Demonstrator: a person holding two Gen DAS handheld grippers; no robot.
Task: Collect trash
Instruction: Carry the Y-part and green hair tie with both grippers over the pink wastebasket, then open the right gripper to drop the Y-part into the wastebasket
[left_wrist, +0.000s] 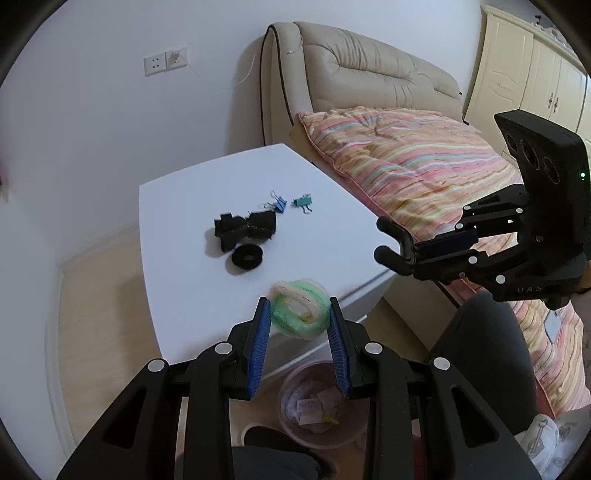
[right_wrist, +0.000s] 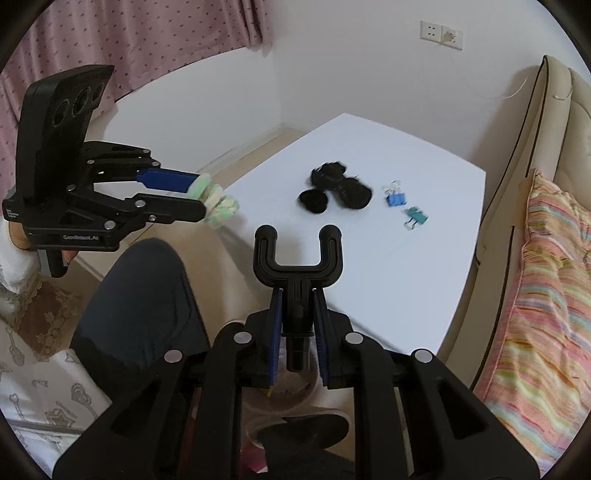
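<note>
My left gripper (left_wrist: 298, 314) is shut on a green and cream fuzzy ring bundle (left_wrist: 300, 311), held in the air over the table's near edge; it also shows in the right wrist view (right_wrist: 218, 203). A pink trash bin (left_wrist: 321, 406) with paper scraps stands on the floor right below it. My right gripper (right_wrist: 298, 302) is shut on a black U-shaped hook (right_wrist: 298, 251), also seen in the left wrist view (left_wrist: 397, 245). On the white table (left_wrist: 192, 266) lie a black cloth piece (left_wrist: 245, 227), a black ring (left_wrist: 247, 257), a blue binder clip (left_wrist: 279, 203) and a teal binder clip (left_wrist: 303, 202).
A bed with a striped quilt (left_wrist: 424, 173) and beige headboard (left_wrist: 369, 66) stands to the right of the table. The person's dark-trousered leg (left_wrist: 480, 350) is beside the bin. A pink curtain (right_wrist: 129, 40) hangs at the left.
</note>
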